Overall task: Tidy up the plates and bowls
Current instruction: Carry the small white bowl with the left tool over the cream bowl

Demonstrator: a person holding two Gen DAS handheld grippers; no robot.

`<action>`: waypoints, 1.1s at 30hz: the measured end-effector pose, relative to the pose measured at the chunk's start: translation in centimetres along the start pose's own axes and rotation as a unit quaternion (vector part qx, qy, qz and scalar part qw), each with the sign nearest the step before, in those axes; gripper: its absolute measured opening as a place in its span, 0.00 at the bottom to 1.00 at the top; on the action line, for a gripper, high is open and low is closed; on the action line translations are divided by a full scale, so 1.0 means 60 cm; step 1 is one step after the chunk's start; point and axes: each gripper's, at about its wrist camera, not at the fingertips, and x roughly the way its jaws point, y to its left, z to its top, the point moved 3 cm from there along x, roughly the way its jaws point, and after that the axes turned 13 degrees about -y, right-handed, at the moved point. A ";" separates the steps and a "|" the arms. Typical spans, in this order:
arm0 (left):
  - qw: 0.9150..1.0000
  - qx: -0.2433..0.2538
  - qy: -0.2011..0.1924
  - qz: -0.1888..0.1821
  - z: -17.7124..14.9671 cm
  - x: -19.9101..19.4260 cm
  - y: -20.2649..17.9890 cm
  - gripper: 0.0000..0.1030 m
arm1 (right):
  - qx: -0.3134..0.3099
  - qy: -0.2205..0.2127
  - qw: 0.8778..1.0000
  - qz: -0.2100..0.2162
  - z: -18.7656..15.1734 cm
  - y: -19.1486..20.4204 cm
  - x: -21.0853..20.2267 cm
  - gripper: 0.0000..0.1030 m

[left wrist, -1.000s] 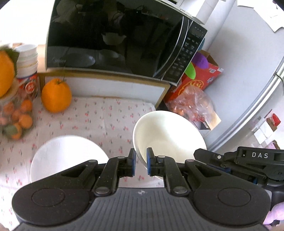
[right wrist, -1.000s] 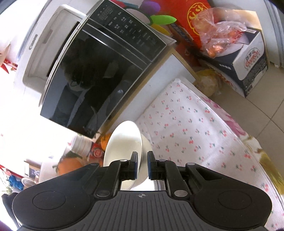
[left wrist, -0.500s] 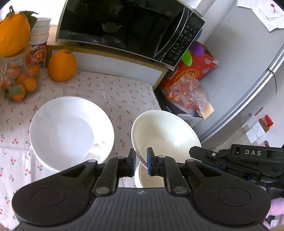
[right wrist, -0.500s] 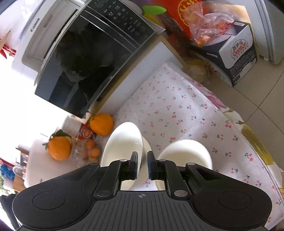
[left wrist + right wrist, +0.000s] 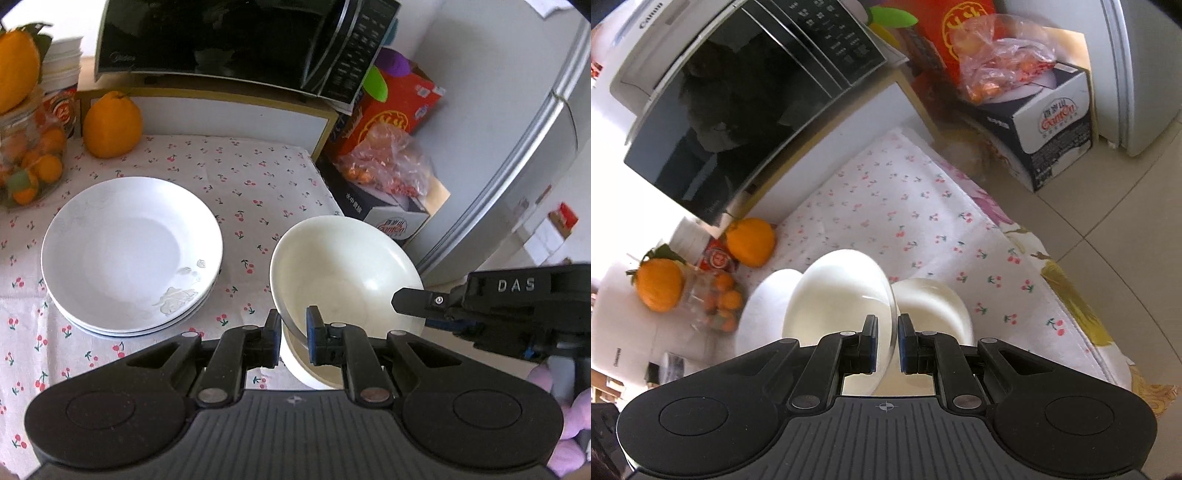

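Cherry-printed cloth covers the table, and a black microwave stands on a raised shelf at its far edge. Beside it, on the floor, a cardboard box carries a plastic bag of small fruit. A large orange lies on the cloth near a glass jar of small oranges.

Two white plates rest stacked on the left part of the table. The left gripper has its fingers clenched on the near rim of a cream bowl, which is tilted above another bowl on the table. The right gripper grasps the same bowl on its rim too, seen edge-on in the right wrist view.
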 end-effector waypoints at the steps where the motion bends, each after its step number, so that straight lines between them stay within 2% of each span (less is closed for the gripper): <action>1: 1.000 0.005 0.001 0.002 -0.002 0.002 -0.003 0.12 | 0.001 0.002 1.000 -0.004 -0.001 -0.003 0.000 0.12; 26: 0.998 0.049 0.030 0.020 -0.036 0.029 -0.014 0.13 | -0.031 0.037 0.998 -0.050 -0.018 -0.024 0.026 0.14; 33: 0.998 0.057 0.033 0.021 -0.038 0.037 -0.019 0.17 | -0.040 0.040 0.997 -0.058 -0.019 -0.025 0.029 0.15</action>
